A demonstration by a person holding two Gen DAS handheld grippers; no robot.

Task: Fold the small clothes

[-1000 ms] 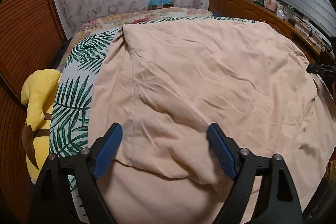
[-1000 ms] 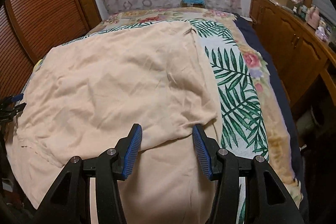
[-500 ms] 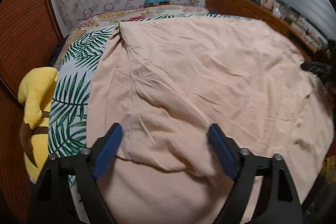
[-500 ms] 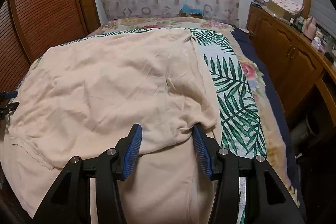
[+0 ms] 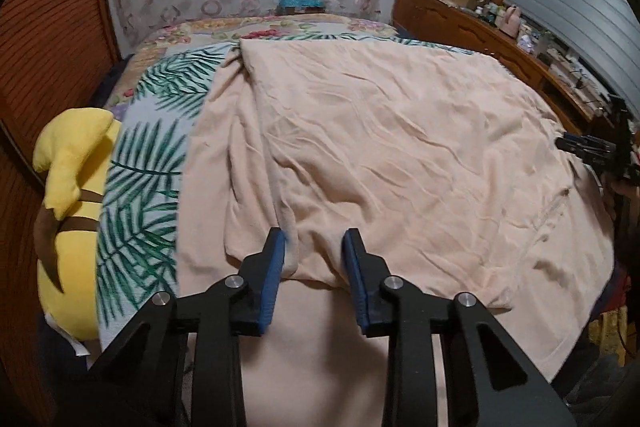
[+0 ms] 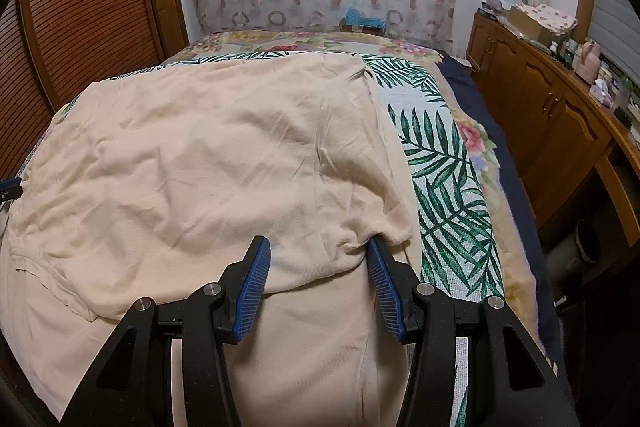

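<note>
A peach-coloured garment (image 5: 392,155) lies spread on the bed, its top layer folded over a lower layer; it also shows in the right wrist view (image 6: 208,163). My left gripper (image 5: 315,241) is partly closed, its blue pads either side of a bunched fold at the folded layer's near left edge. My right gripper (image 6: 318,247) is open, its pads straddling the near right corner of the folded layer; cloth drapes over the right pad. The right gripper also shows at the far right of the left wrist view (image 5: 592,147).
The bed cover (image 6: 440,163) has a green palm-leaf print. A yellow plush toy (image 5: 72,195) lies at the bed's left edge. A wooden cabinet (image 6: 552,107) with clutter runs along the right. A slatted wooden door (image 6: 80,19) stands on the left.
My left gripper's jaws have narrowed a lot around a fold of the garment, which has bunched up between them. My right gripper has stayed open at the same corner.
</note>
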